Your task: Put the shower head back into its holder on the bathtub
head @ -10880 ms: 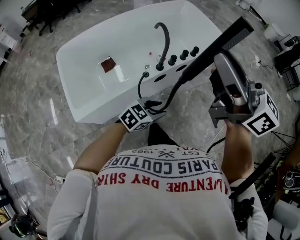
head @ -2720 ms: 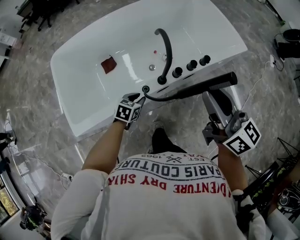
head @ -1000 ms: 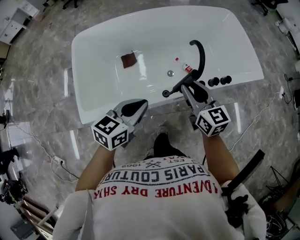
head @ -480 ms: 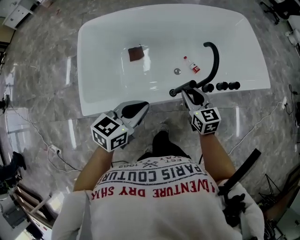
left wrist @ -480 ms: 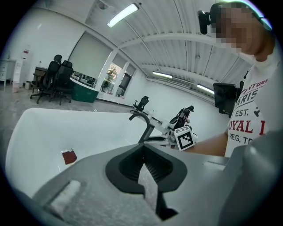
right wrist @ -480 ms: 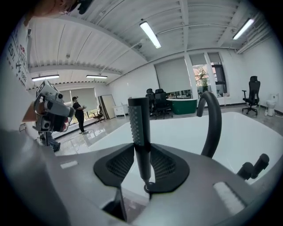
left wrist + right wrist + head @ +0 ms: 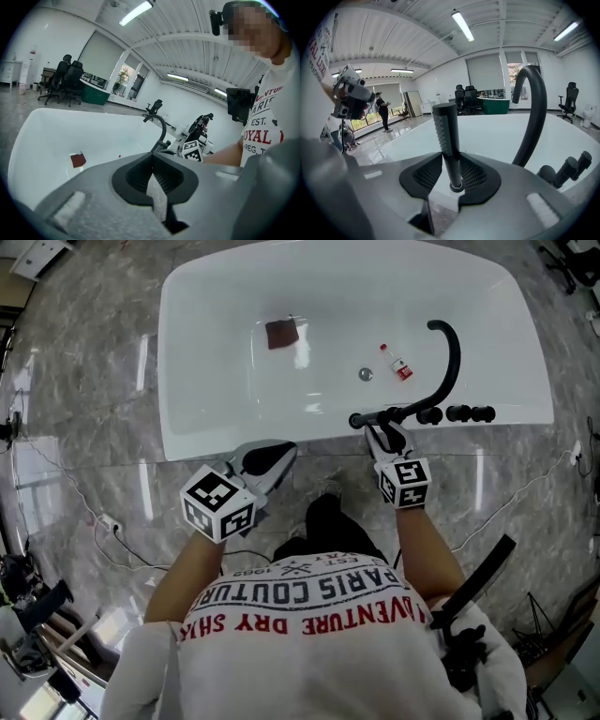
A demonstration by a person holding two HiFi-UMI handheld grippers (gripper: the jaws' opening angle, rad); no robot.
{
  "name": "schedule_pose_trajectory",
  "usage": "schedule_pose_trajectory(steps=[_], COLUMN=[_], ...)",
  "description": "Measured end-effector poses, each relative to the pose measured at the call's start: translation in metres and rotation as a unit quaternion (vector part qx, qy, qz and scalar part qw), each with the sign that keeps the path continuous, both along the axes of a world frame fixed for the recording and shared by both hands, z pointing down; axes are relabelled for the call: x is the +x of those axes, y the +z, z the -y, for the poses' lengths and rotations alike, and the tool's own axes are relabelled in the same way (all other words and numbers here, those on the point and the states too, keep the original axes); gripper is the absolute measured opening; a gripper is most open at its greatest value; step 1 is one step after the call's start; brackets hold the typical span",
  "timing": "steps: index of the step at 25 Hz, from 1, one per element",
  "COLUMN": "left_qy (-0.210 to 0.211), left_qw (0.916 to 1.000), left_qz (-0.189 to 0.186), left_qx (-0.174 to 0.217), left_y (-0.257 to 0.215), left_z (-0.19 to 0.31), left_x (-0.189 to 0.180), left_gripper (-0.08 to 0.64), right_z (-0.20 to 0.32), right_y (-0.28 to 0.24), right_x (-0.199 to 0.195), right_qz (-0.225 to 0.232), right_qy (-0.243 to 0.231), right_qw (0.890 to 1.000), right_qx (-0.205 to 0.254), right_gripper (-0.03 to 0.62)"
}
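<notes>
The black stick-shaped shower head [image 7: 446,136] stands upright between my right gripper's [image 7: 451,161] jaws, which are shut on its handle. Its lower end, with a ring, meets the white bathtub rim [image 7: 440,194]. In the head view the shower head [image 7: 375,416] sits at the tub's near rim [image 7: 281,439], left of the curved black spout [image 7: 452,357], with my right gripper [image 7: 386,434] right behind it. My left gripper [image 7: 267,458] hovers shut and empty in front of the rim, further left; its jaws [image 7: 153,176] are together.
Three black knobs [image 7: 459,413] line the rim right of the spout [image 7: 532,112]. In the tub lie a dark red cloth [image 7: 281,333], a small bottle [image 7: 400,367] and the drain [image 7: 366,374]. Marble floor surrounds the tub; black equipment [image 7: 469,592] stands at my right.
My right gripper has sunk toward the tub rim with the shower head in it. The left gripper has dropped a little. Both jaws are as before.
</notes>
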State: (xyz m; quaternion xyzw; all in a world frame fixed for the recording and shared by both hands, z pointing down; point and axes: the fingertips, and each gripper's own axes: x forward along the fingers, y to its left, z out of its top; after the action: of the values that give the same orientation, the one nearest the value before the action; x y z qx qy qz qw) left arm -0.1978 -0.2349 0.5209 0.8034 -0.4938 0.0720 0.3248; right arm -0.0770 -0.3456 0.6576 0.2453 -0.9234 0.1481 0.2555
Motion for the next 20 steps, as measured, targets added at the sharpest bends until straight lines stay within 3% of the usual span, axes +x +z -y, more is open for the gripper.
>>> schedule_pose_trajectory(steps=[5, 12, 20], left_qy=[-0.004, -0.004, 0.025], left_qw=[1.0000, 1.0000, 0.9995], left_qz=[0.003, 0.006, 0.008], left_qx=[-0.004, -0.006, 0.015], left_y=[0.004, 0.000, -0.026], left_z=[-0.004, -0.007, -0.023], left_x=[-0.004, -0.006, 0.002], left_gripper=[0.002, 0.002, 0.002], right_z=[-0.006, -0.007, -0.019], right_y=[0.014, 0.025, -0.008], right_x=[-0.004, -0.013, 0.001], right_qz=[-0.034, -0.041, -0.050], right_qy=[-0.018, -0.038, -0.027], right_qw=[0.999, 0.998, 0.998], right_qx=[0.010, -0.023, -0.023], right_gripper=[0.117, 0.121, 0.109])
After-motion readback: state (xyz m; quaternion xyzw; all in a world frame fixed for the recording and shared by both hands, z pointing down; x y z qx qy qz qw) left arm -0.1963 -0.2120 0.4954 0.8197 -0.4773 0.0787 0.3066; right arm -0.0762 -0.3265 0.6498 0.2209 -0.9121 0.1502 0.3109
